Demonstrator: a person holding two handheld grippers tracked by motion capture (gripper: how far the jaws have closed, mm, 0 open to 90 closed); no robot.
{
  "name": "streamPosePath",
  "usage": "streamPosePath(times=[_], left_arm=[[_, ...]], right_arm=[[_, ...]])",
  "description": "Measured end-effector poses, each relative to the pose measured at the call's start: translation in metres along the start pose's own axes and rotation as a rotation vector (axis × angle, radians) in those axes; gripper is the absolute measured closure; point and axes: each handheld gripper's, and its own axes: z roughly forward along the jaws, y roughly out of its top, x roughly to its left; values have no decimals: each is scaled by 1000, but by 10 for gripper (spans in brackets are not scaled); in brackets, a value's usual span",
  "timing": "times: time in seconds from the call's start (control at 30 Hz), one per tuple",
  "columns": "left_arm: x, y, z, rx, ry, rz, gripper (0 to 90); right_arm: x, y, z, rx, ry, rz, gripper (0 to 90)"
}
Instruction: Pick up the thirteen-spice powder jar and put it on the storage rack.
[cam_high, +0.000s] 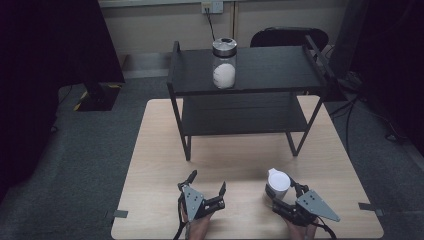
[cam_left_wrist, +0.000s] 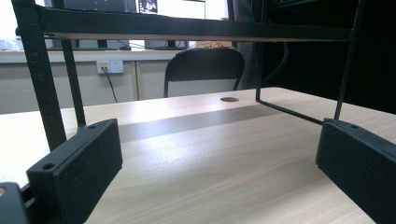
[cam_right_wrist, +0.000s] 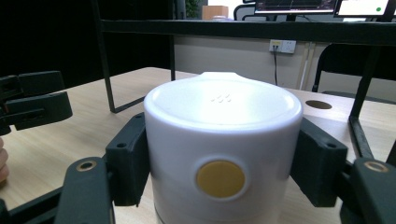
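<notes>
Nearest the person, the right claw (cam_high: 286, 192) pinches a white cylindrical plastic container with a round yellow button on its side (cam_right_wrist: 222, 154); both black pads press against the container's wall, one on each side. The container (cam_high: 277, 184) stands upright on the pale wooden tabletop (cam_high: 155, 165), in front of the right-hand legs of the black two-tier metal shelf rack (cam_high: 245, 70) and well apart from them.

Level with the container and to its left, the left claw (cam_high: 206, 183) rests low over the tabletop with its jaws spread wide and nothing between them; in the left gripper view bare wood lies between the two black pads (cam_left_wrist: 77, 168).

Behind both claws, the rack stands on the far half of the tabletop, its thin legs (cam_left_wrist: 46, 79) touching the wood. On the rack's top tier, near its middle, stands a clear glass jar with a silver metal lid and a white mass inside (cam_high: 224, 64).

Beyond the rack, a black chair (cam_left_wrist: 203, 70) stands by the far wall, below a white wall socket (cam_high: 212, 7).
</notes>
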Motion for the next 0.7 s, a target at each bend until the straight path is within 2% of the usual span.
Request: streamPosePath(times=[0.4, 0.7], left_arm=[[0, 0, 0, 0, 0, 0, 1], [0, 0, 0, 0, 0, 0, 1]], right_arm=[[-7, 16, 1, 20, 37, -1, 306], [-11, 30, 3, 14, 54, 7, 306]])
